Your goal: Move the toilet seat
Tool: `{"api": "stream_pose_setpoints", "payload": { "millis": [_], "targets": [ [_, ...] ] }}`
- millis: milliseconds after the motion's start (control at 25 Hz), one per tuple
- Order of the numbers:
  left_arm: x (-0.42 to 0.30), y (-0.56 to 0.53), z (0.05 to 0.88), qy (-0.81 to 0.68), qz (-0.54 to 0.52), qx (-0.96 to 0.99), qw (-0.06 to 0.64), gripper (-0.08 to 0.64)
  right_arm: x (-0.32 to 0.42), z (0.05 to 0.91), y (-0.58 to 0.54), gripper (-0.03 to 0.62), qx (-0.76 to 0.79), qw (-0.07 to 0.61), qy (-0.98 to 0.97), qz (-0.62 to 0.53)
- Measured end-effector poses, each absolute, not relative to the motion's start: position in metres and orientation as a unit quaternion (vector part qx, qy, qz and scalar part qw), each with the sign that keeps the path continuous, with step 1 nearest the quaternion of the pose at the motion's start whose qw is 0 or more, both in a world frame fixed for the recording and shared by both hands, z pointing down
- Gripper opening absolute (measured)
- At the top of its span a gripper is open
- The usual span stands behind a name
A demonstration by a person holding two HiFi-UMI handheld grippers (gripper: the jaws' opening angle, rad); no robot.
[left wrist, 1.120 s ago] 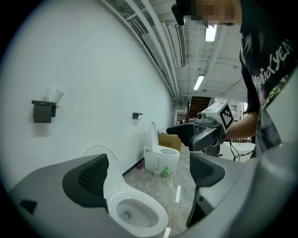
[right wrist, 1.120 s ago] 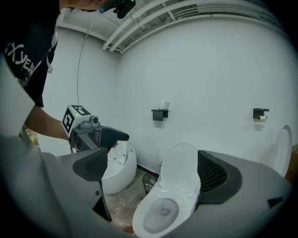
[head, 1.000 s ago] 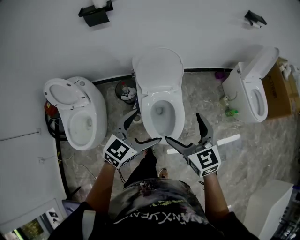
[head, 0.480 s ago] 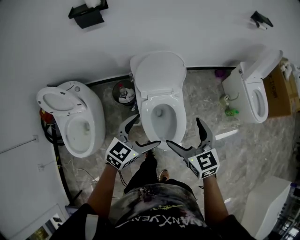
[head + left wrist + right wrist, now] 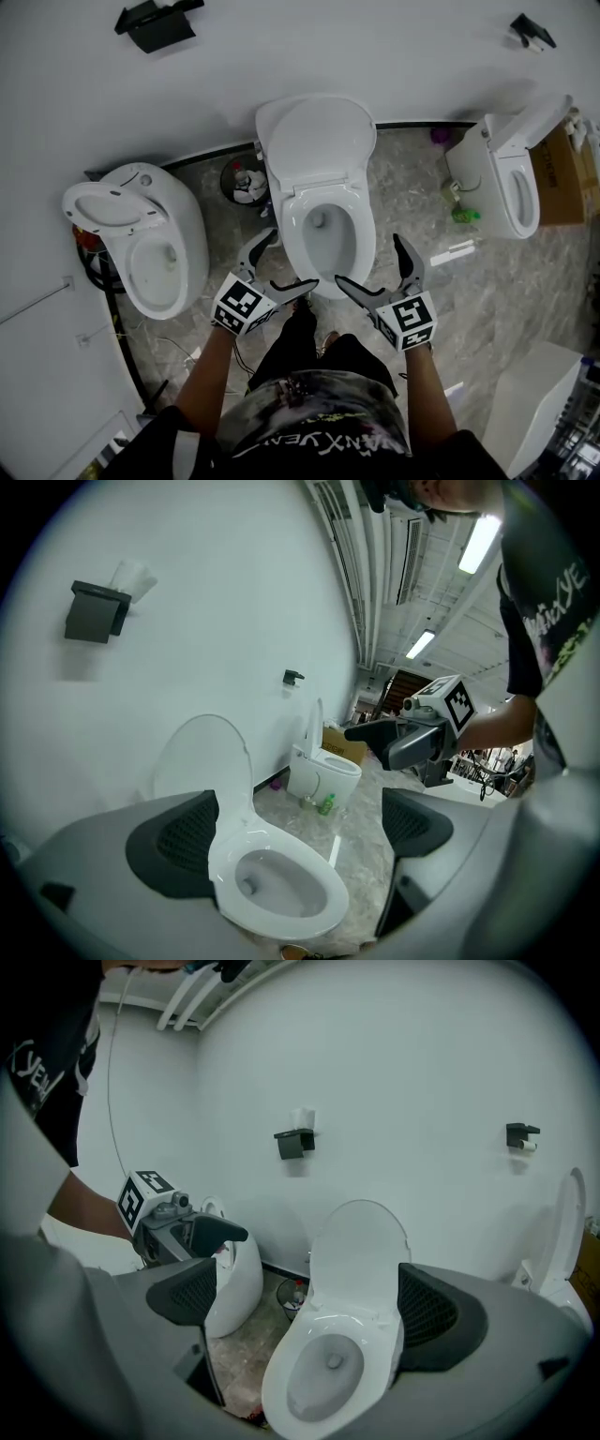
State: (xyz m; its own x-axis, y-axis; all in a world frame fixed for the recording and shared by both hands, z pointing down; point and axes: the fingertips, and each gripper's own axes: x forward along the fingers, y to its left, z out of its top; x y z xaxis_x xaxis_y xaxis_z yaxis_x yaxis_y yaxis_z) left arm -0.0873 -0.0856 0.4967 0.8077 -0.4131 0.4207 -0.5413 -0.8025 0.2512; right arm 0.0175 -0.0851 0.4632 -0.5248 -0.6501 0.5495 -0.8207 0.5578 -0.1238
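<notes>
Head view: just past the person's knees, the left hand-held gripper [image 5: 291, 260] and right hand-held gripper [image 5: 369, 262] hover at either front corner of the middle toilet [image 5: 322, 277], jaws spread wide, holding nothing and touching nothing. Between them the toilet seat [image 5: 362, 234] lies flat on the bowl, its lid [image 5: 314, 136] raised against the wall. A small bin [image 5: 246, 183] stands beside it, between it and another toilet [image 5: 159, 244].

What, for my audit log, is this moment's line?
left claw open | right claw open | toilet seat untouched | lid raised
</notes>
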Motion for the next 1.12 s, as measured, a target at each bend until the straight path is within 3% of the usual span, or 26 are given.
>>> {"api": "stream_pose_setpoints", "payload": {
  "millis": [560,1120],
  "targets": [
    [-0.072,-0.082,0.564,-0.265,0.226,0.914,0.211,0.534,0.047,0.539,-0.089,0.584,0.427,0.252,-0.838,0.229],
    [-0.048,-0.066,0.669,-0.301,0.23,0.88,0.286,0.534,0.088,0.639,-0.094,0.584,0.415,0.258,-0.833,0.259]
  ]
}}
